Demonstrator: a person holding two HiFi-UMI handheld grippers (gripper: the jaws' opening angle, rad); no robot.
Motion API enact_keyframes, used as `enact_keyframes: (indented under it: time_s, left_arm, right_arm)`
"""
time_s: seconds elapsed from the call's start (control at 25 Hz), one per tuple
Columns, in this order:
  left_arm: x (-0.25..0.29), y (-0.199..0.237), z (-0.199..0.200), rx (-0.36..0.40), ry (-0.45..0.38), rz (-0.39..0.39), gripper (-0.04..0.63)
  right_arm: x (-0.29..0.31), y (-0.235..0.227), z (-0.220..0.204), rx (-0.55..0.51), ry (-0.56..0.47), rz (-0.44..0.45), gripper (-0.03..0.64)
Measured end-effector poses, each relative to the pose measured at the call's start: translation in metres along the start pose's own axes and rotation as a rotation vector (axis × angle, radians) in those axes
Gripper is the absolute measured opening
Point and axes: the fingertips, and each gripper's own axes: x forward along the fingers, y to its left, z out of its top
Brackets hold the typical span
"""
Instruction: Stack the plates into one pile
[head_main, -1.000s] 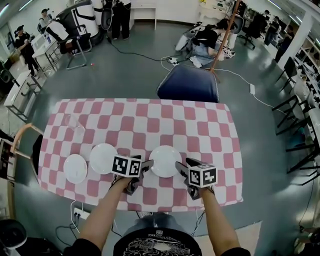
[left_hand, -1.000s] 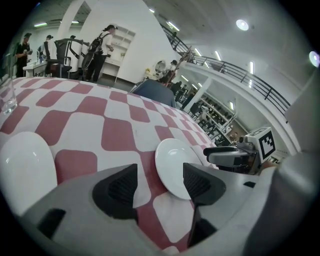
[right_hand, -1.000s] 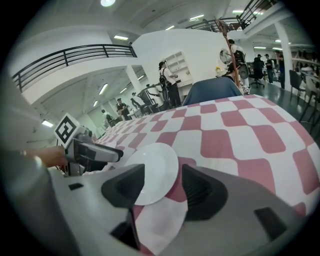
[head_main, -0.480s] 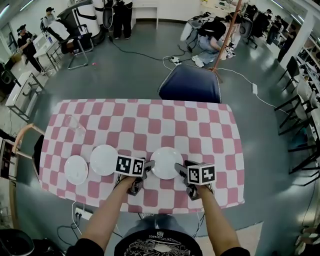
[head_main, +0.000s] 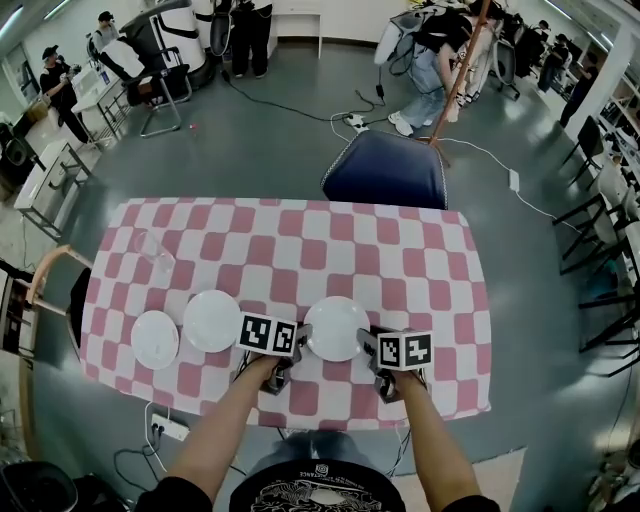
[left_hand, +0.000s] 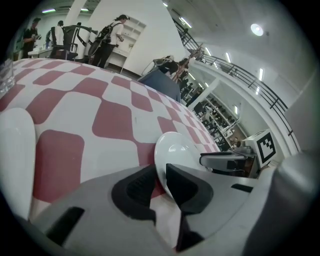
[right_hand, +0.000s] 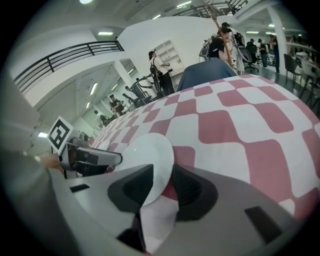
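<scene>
Three white plates lie in a row near the front of a pink-and-white checked table (head_main: 400, 260). The largest plate (head_main: 335, 325) is at the right, with a gripper on each side. My left gripper (head_main: 298, 343) has this plate's (left_hand: 175, 150) left rim between its closing jaws, and the pads (left_hand: 185, 185) press on the rim. My right gripper (head_main: 366, 343) takes the right rim of the plate (right_hand: 145, 152) between its jaws, which are closing. A gap still shows beside one pad (right_hand: 192, 190). A middle plate (head_main: 211, 320) and a smaller plate (head_main: 155, 339) sit to the left.
A clear glass (head_main: 150, 248) stands at the table's left. A blue chair (head_main: 385, 170) is pushed against the far edge. The front table edge runs just below both grippers. People, chairs and cables fill the floor beyond.
Both grippers stay at the sides of the right plate. Their jaws have narrowed onto its rim, and the right gripper has sunk a little.
</scene>
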Motion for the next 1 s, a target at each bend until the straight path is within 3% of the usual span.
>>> enact_keyframes:
  time_s: [0.44,1.0]
  left_arm:
    - [-0.008,-0.002,0.005,-0.065,-0.057,-0.029,0.048]
    - [-0.061,0.008,0.015,-0.066,-0.163,0.044,0.041]
  right_arm:
    - [-0.006,-0.005,0.004,0.081,-0.036,0.005,0.058]
    - [-0.010,0.044,0.027,-0.001,-0.049,0.088,0.046]
